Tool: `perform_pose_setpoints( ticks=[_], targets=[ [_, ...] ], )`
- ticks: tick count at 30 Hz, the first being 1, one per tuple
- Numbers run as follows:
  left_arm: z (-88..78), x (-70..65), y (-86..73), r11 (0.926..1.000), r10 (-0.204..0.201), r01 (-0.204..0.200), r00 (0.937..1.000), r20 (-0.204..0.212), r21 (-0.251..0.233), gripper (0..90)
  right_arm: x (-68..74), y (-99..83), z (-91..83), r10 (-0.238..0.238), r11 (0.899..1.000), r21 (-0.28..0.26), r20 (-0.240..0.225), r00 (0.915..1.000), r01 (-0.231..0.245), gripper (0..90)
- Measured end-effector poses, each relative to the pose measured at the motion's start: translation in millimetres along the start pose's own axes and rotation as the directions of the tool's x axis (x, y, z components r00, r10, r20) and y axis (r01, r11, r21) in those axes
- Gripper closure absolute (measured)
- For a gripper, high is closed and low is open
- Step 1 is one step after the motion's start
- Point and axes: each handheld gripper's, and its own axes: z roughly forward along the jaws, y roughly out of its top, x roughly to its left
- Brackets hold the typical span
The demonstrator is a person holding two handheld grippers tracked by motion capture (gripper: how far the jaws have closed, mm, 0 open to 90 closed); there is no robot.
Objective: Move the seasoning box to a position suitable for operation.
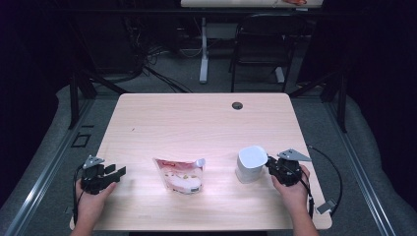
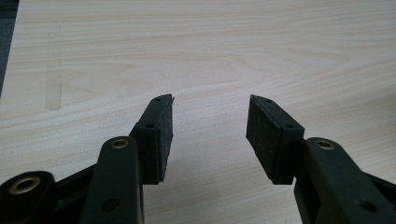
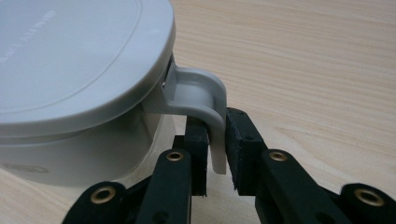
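A white lidded container (image 1: 250, 163) stands on the table at the right; its lid (image 3: 70, 60) fills the upper left of the right gripper view. My right gripper (image 3: 215, 140) is shut on the container's curved side latch (image 3: 205, 98), the jaws pinching its lower tab. In the high view the right gripper (image 1: 271, 162) touches the container's right side. A pink and white pouch (image 1: 180, 175) with a white cap lies flat at the table's middle front. My left gripper (image 1: 118, 171) rests at the front left, open and holding nothing, over bare wood (image 2: 210, 100).
The wooden table (image 1: 196, 123) has a round cable hole (image 1: 237, 105) near its far edge. A black chair (image 1: 263, 44) and another desk's leg (image 1: 203, 49) stand behind it. A cable (image 1: 334, 172) loops off the right gripper.
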Motion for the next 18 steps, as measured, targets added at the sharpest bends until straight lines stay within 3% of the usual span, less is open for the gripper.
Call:
perform_pose_setpoints(
  ticks=[9,18],
  targets=[
    [2.3,-2.5,1.8,0.9999,0.016,-0.016,0.9999,0.005,0.002,51.9,8.7,-1.0,-4.9,-0.043,0.999,0.02,0.043,0.9982,0.042,81.8],
    [5.2,-6.0,4.3,0.9997,0.025,-0.025,0.9996,0.012,-0.002,52.4,16.0,-3.6,-10.5,-0.042,0.999,0.032,0.067,0.9968,0.04,82.4]
  ],
)
